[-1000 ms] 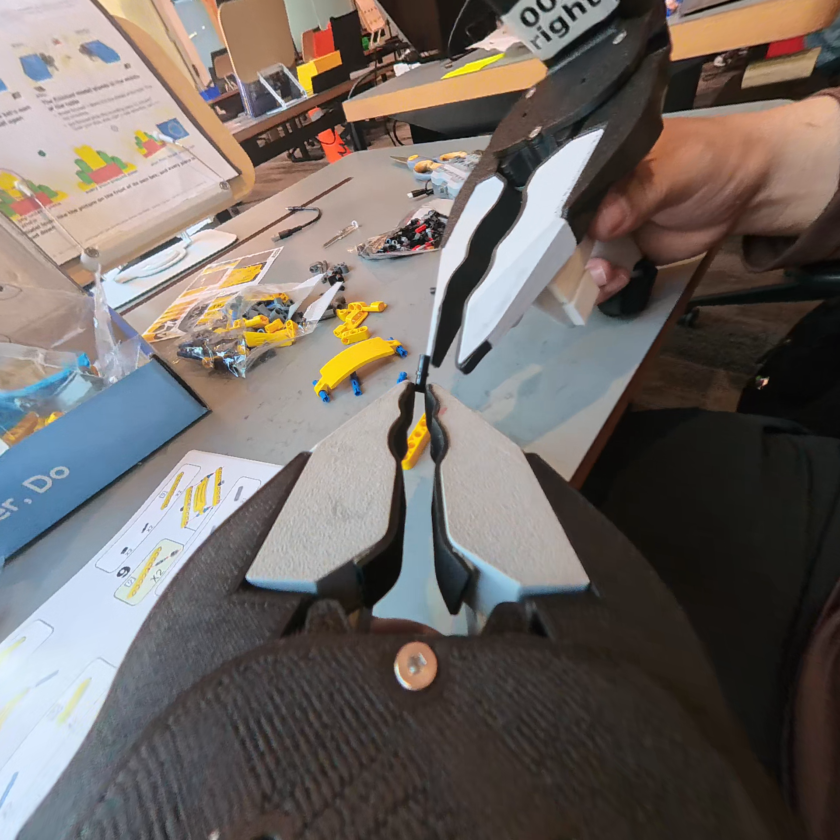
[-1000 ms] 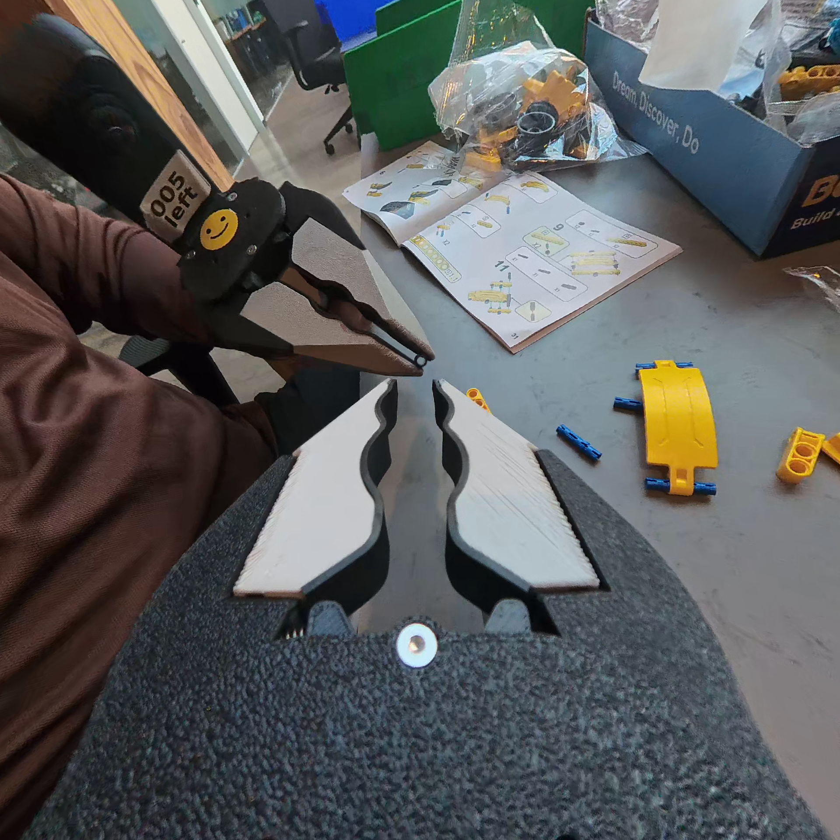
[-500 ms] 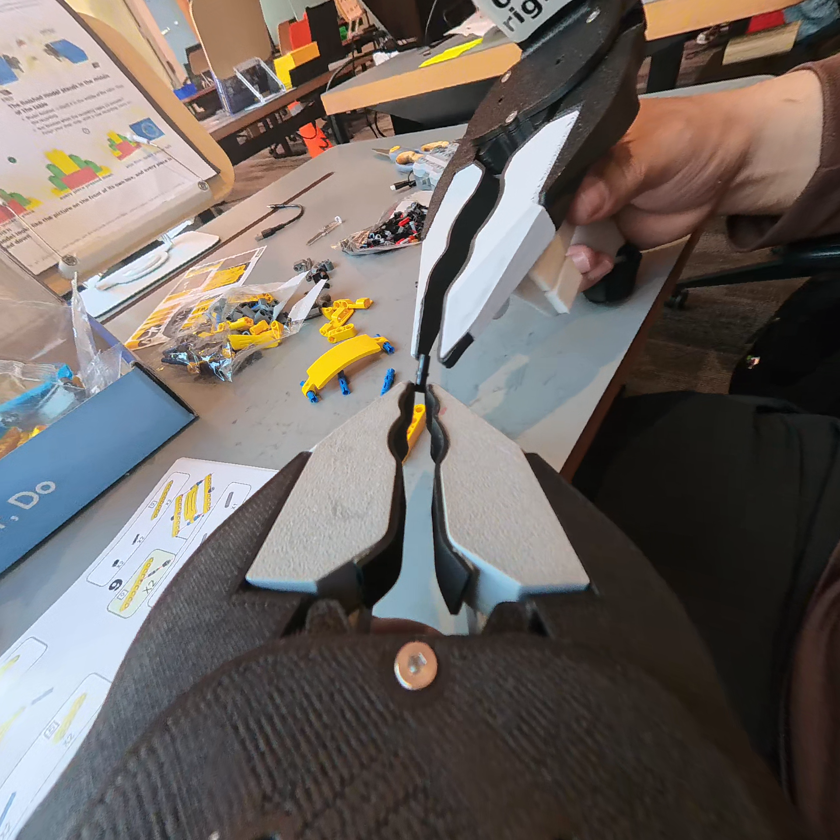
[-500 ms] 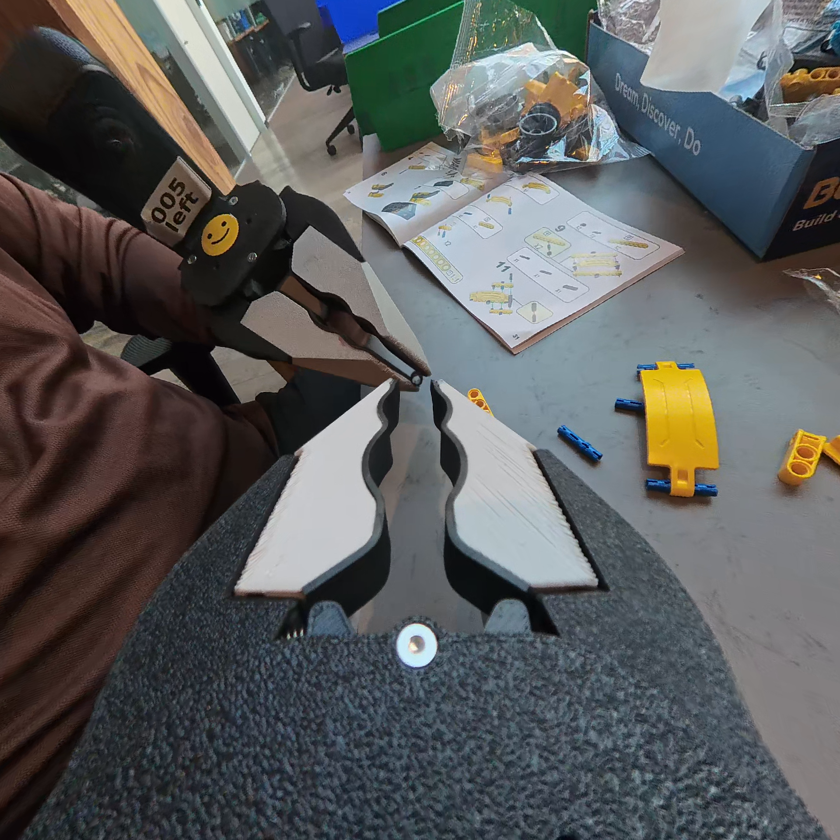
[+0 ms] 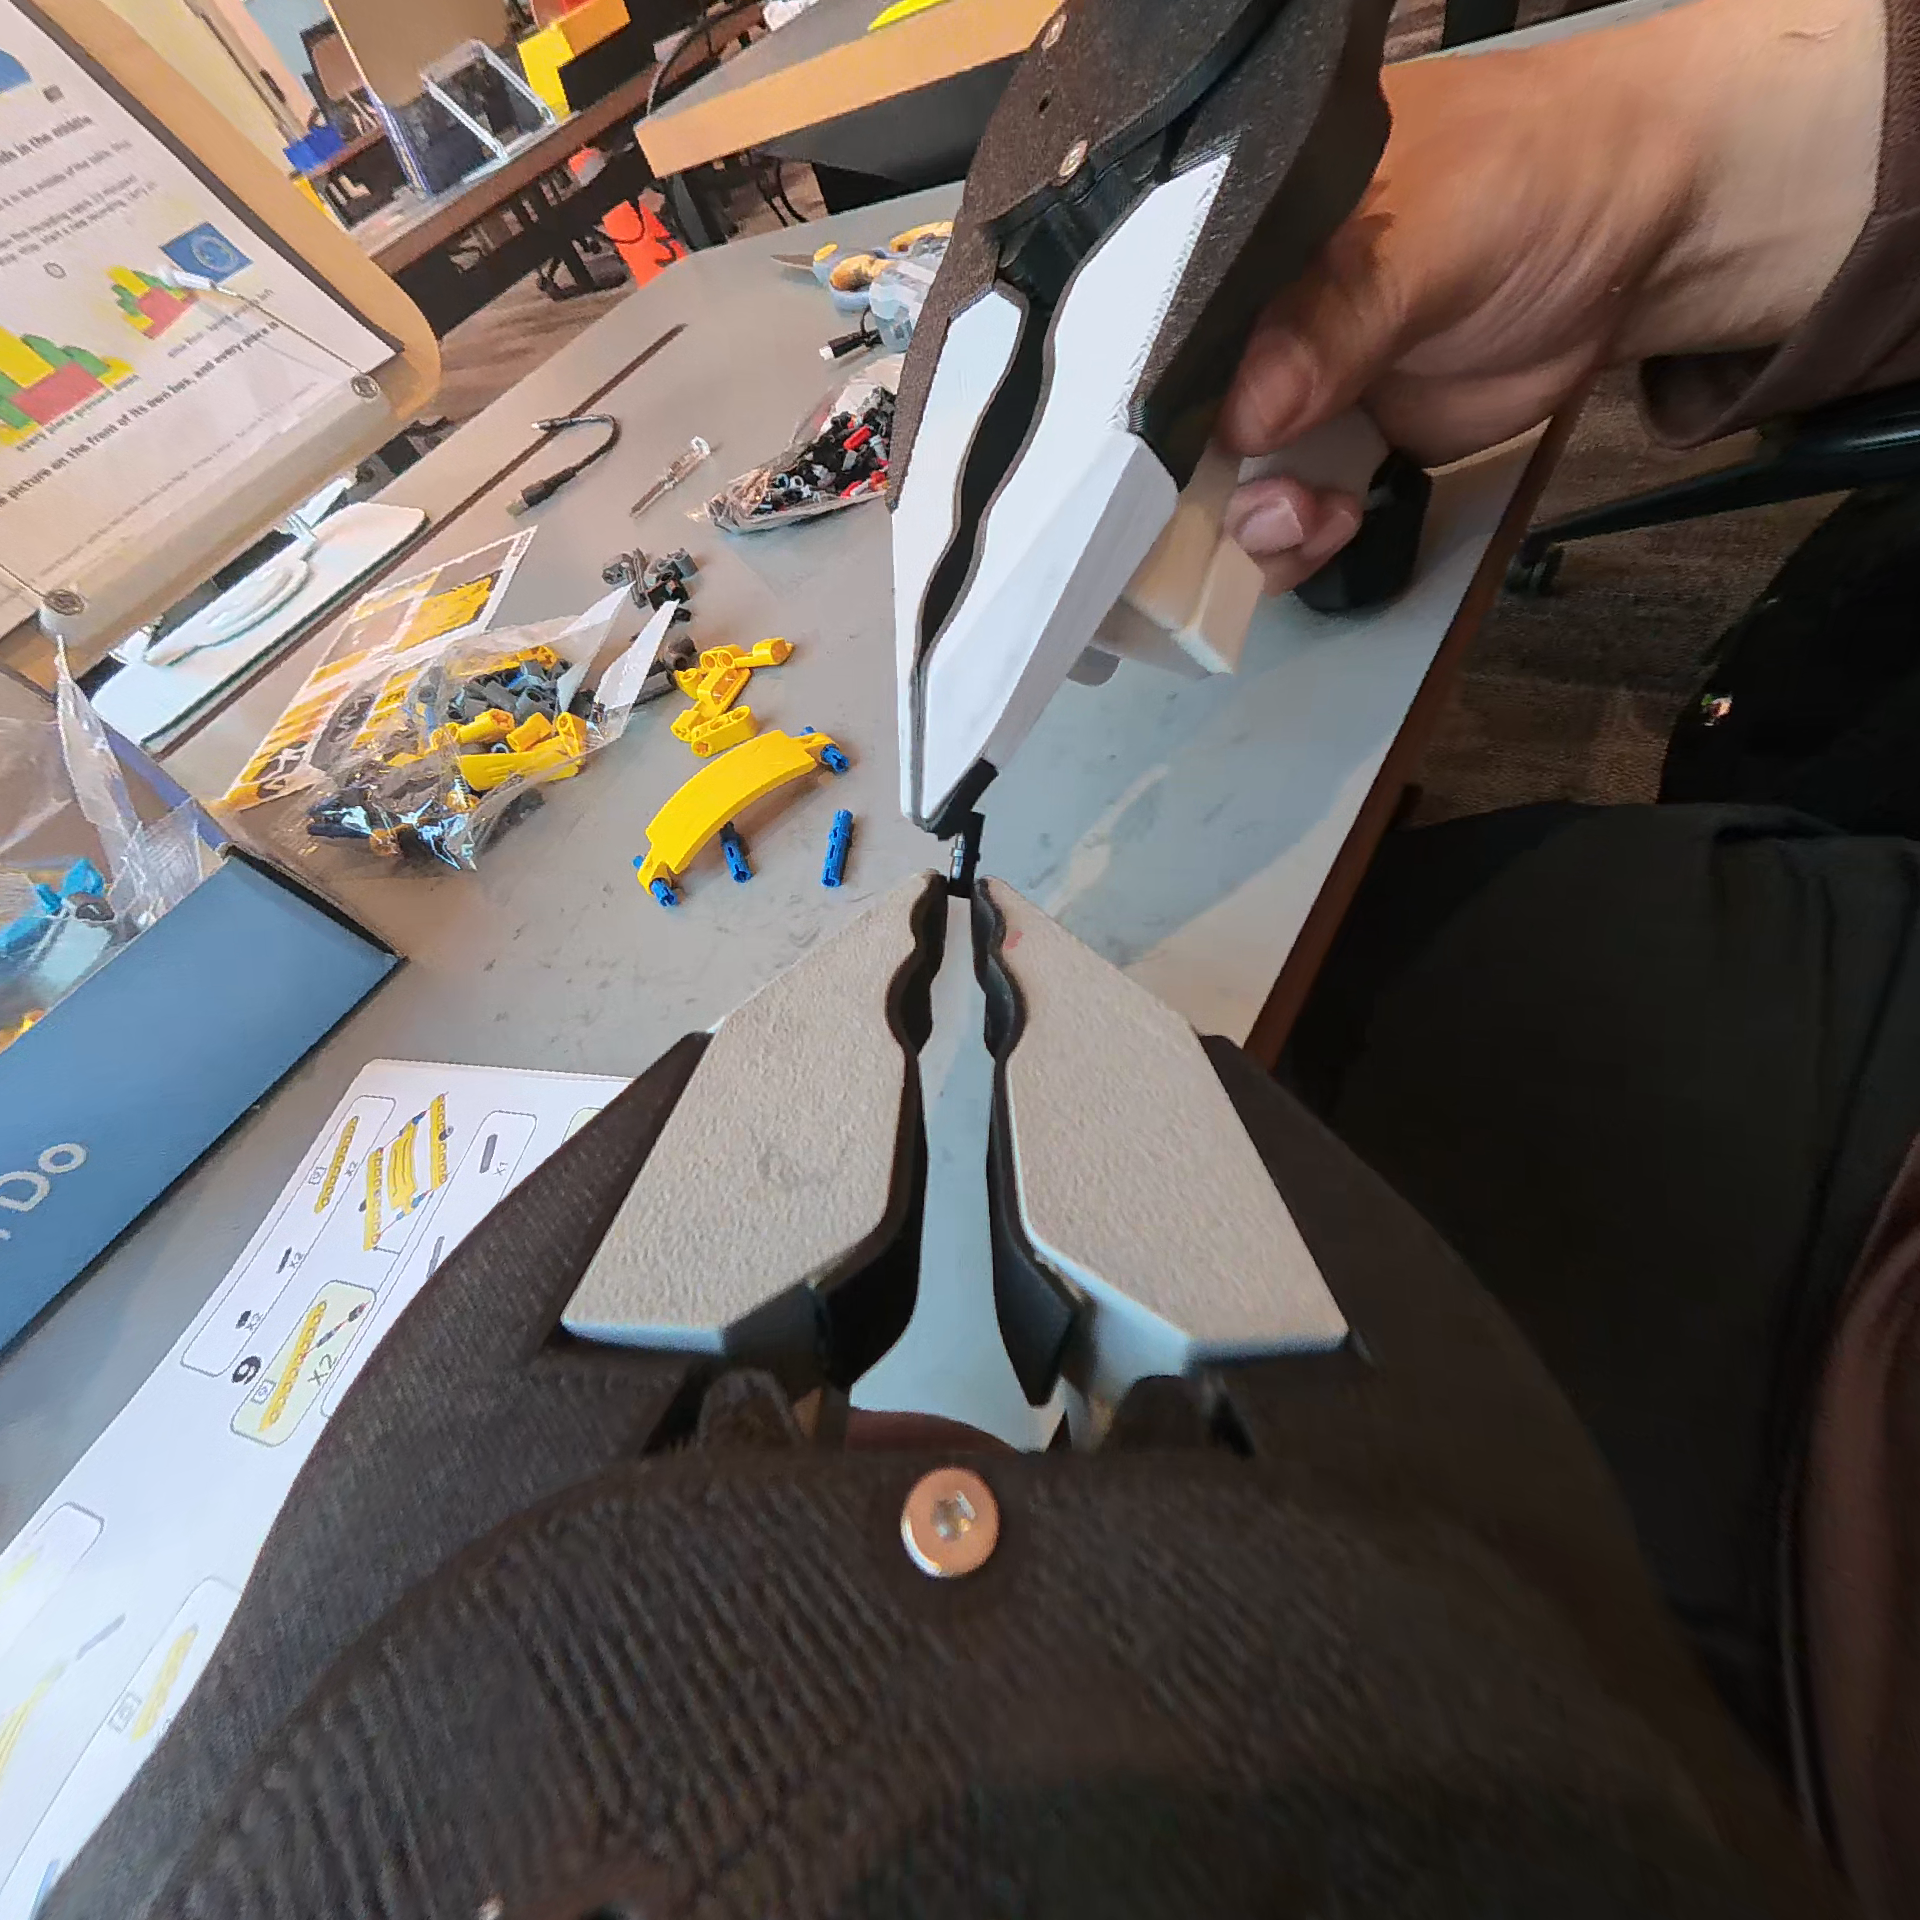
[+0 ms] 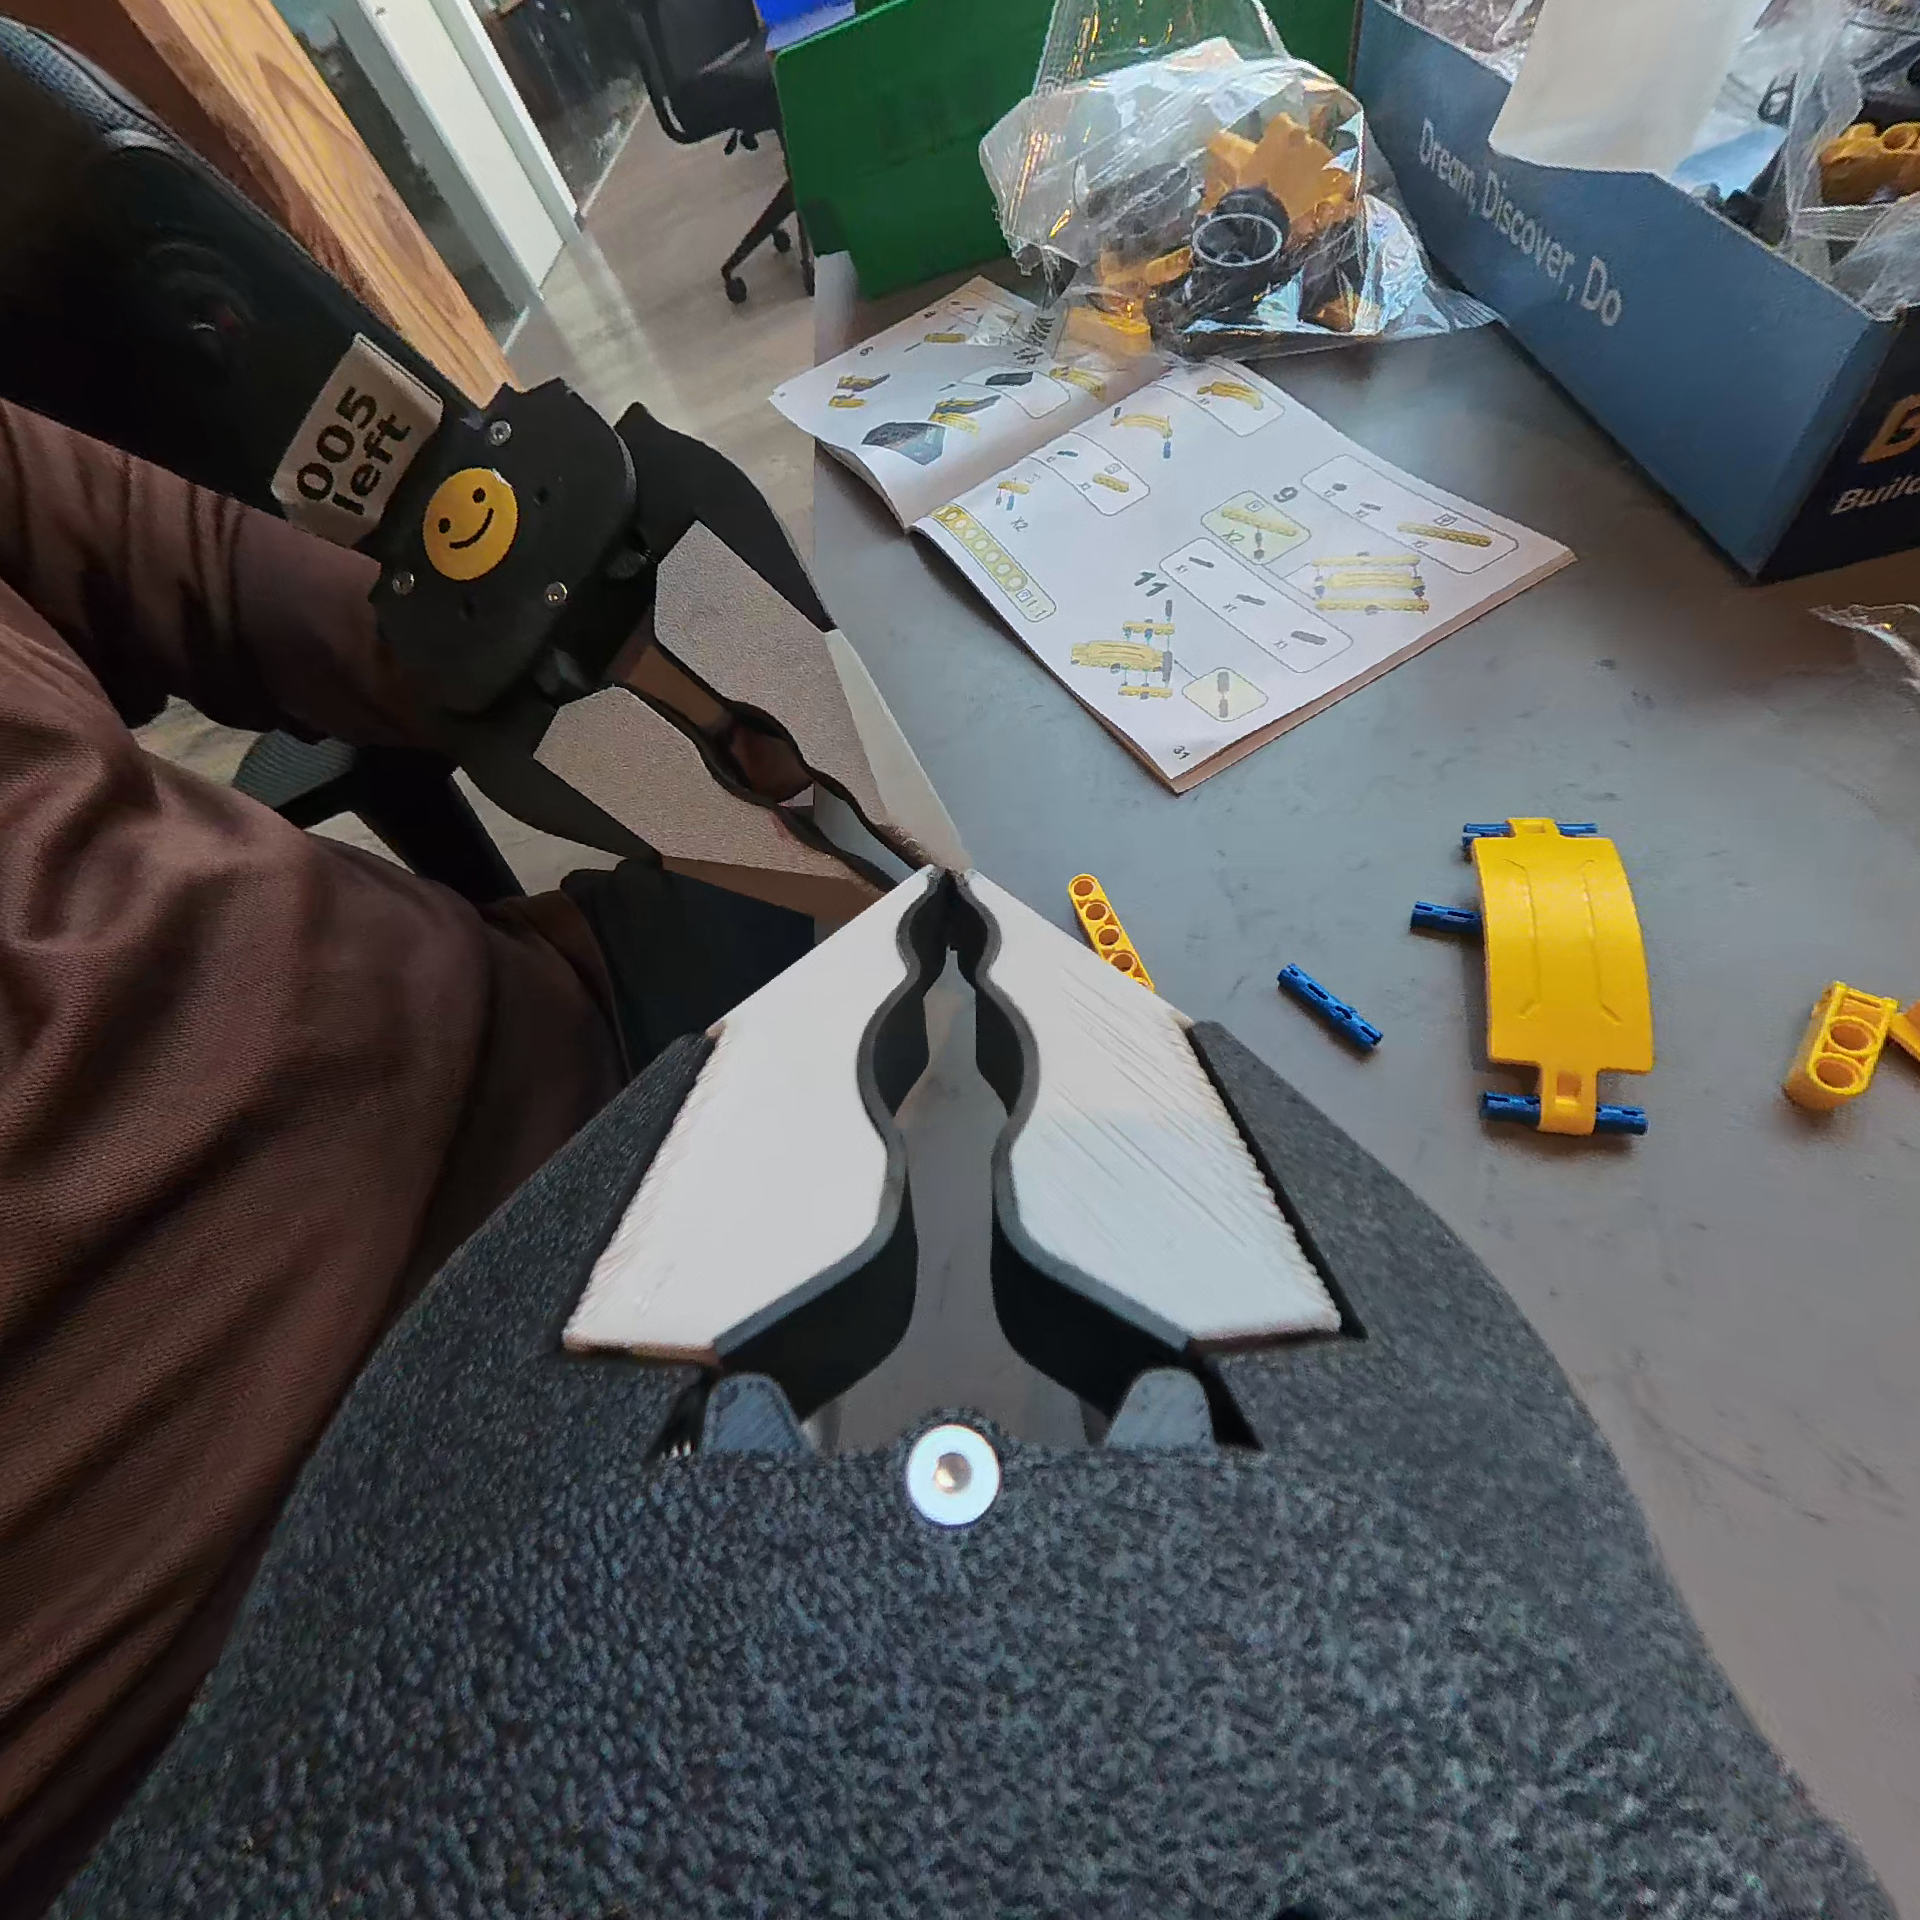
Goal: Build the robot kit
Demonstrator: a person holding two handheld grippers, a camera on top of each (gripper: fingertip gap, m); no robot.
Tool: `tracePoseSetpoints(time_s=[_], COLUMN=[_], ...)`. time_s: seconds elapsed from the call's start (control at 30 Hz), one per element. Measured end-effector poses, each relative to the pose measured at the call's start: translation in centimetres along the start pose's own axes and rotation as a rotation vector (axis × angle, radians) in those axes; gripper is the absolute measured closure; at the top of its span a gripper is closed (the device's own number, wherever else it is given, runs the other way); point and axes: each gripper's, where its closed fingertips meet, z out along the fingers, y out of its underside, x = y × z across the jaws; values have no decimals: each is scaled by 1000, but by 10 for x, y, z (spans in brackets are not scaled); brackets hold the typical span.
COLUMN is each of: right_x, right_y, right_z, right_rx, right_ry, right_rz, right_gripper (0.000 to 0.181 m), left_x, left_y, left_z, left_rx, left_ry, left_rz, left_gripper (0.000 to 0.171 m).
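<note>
My left gripper [image 5: 958, 888] is shut on a small black pin [image 5: 967, 847] that sticks out past its tips, above the near edge of the grey table [image 5: 1195, 790]. My right gripper [image 5: 940, 816] comes down from above, held by a hand [image 5: 1507, 260], and its tips meet the pin's other end. In the right wrist view the right gripper [image 6: 951, 883] has its tips together, right against the left gripper's tips [image 6: 883, 857]. The pin is hidden in that view.
A yellow curved panel [image 6: 1558, 956] with blue pins, a loose blue pin [image 6: 1330, 1006] and a yellow beam [image 6: 1110, 930] lie on the table. An open instruction booklet [image 6: 1195, 540], a bag of parts [image 5: 447, 727] and a blue box [image 6: 1621, 312] stand farther off.
My right gripper moved onto the pin's free end and closed from open to shut. The left gripper kept its hold on the pin and shifted slightly.
</note>
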Motion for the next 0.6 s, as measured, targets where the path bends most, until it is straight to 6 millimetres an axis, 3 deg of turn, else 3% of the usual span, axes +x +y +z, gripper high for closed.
tracePoseSetpoints(time_s=[0.4,0.6], right_x=[5,9], right_y=[-1,-1], right_z=[-3,-5], right_rx=[9,13], right_ry=[18,22], right_rz=[20,37], right_gripper=[181,173], left_x=[-1,-4], left_y=[2,2], left_z=[1,1], left_rx=[-14,-22], left_ry=[-6,-17], left_rz=[-9,-26], left_gripper=[171,171])
